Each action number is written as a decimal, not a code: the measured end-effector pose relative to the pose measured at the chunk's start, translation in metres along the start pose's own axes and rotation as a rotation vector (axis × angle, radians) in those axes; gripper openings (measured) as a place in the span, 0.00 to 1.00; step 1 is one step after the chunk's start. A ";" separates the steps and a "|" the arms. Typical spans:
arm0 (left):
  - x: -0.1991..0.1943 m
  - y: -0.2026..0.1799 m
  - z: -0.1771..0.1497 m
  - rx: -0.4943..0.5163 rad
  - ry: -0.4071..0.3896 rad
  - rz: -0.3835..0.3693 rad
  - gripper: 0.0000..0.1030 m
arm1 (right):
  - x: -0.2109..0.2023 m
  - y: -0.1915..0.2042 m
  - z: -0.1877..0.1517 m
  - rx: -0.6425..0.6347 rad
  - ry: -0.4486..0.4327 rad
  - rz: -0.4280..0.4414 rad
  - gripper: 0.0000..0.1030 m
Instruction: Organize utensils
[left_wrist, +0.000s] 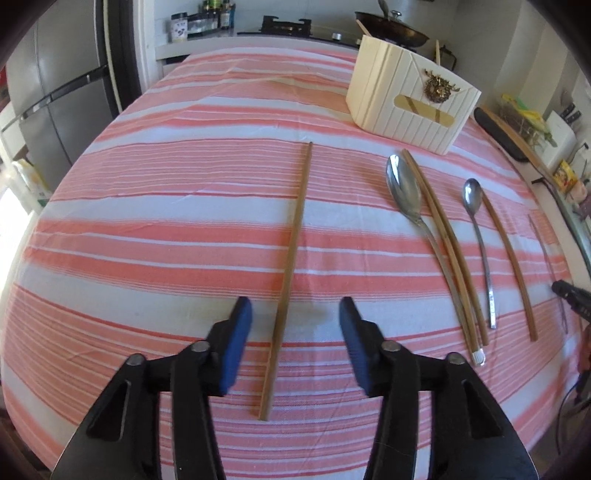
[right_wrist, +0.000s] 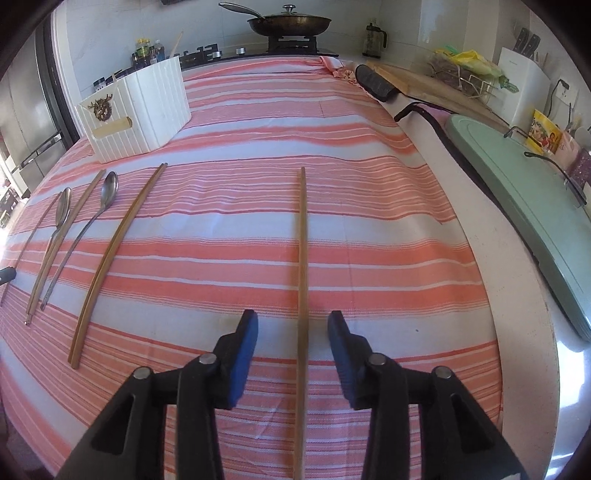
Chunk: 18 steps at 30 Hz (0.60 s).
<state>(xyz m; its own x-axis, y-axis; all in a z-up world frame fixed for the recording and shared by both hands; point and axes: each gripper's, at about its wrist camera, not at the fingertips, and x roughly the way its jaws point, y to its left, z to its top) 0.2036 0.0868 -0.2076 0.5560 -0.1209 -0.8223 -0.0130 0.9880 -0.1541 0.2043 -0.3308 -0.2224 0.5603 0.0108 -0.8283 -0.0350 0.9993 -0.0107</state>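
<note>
Kitchen; striped tablecloth (left_wrist: 166, 236) covers table, stove (right_wrist: 291, 44) behind.

A table under a pink-striped cloth (left_wrist: 166, 229) carries a white holder box (left_wrist: 410, 107). In front of the box lie two spoons (left_wrist: 404, 192) and several chopsticks (left_wrist: 291, 258).

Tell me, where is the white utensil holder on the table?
The white utensil holder stands at the far side of the striped tablecloth, beyond the spoons; far right in the left wrist view, far left in the right.

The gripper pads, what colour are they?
Blue pads on black fingers; clearest in the right wrist view.
</note>
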 end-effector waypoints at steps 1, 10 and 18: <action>-0.001 0.000 0.001 0.004 -0.004 -0.002 0.65 | 0.000 0.000 0.000 -0.004 0.009 0.009 0.40; 0.023 0.004 0.034 0.063 0.078 -0.003 0.68 | 0.007 -0.007 0.013 -0.060 0.124 0.087 0.40; 0.062 -0.006 0.087 0.185 0.174 0.036 0.63 | 0.042 -0.007 0.065 -0.109 0.201 0.090 0.40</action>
<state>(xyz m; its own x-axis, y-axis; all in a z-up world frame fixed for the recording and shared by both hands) 0.3102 0.0814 -0.2101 0.4060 -0.0847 -0.9099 0.1310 0.9908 -0.0338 0.2822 -0.3349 -0.2207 0.3748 0.0818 -0.9235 -0.1729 0.9848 0.0170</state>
